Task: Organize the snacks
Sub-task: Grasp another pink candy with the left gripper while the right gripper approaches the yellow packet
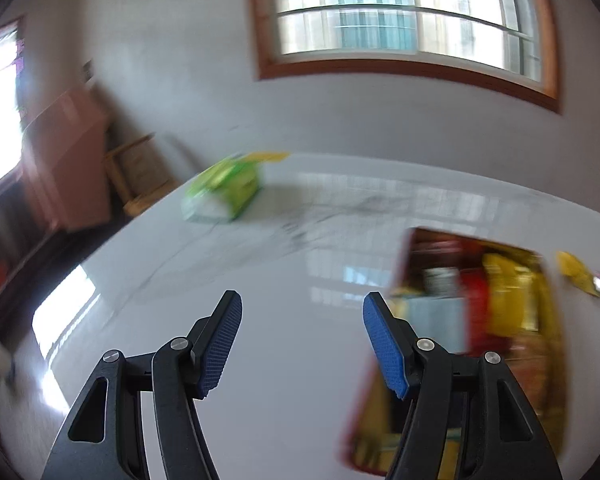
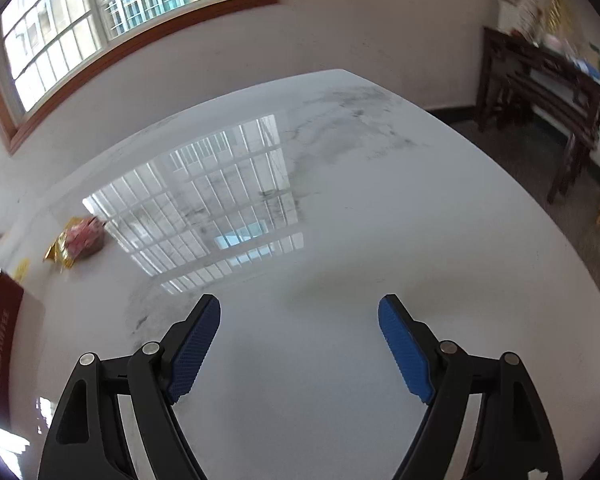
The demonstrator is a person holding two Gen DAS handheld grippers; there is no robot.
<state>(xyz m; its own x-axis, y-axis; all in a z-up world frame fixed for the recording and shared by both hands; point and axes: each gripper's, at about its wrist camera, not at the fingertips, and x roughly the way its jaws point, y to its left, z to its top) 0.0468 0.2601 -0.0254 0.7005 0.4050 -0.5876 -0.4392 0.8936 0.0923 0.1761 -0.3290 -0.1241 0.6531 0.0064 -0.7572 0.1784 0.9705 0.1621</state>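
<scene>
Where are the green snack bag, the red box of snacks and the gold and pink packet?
green snack bag (image 1: 224, 190): left wrist view, middle of its face.
red box (image 1: 400, 264): left wrist view, its left wall.
gold and pink packet (image 2: 80, 240): right wrist view, pink centre.

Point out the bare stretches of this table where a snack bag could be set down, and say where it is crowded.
Bare: the wide white table ahead of the right gripper, out to its far edge. Also the stretch between the green packet and the red box, before the left gripper. Crowded: the snack-filled box, with the gold-and-pink packet just beyond it.
</scene>
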